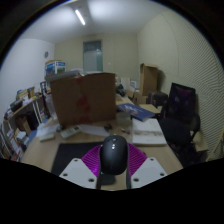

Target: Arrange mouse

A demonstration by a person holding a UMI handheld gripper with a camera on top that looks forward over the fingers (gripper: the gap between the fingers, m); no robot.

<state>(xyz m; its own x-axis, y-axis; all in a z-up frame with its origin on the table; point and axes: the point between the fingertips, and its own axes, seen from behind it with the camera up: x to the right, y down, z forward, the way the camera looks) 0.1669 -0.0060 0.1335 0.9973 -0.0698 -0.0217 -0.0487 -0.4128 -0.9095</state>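
A black computer mouse [113,157] stands upright between my fingers, its rounded back facing the camera. My gripper [113,149] is shut on it, with the magenta pads [93,158] pressing on both of its sides. The mouse appears held a little above the wooden table [40,152]. A dark flat mat [68,156] lies on the table just under and to the left of the fingers.
A large cardboard box [83,97] stands on the table beyond the mouse. White papers [86,130] and booklets [148,128] lie ahead of the fingers. A black chair [180,112] is at the right. Cluttered shelves [25,108] are at the left.
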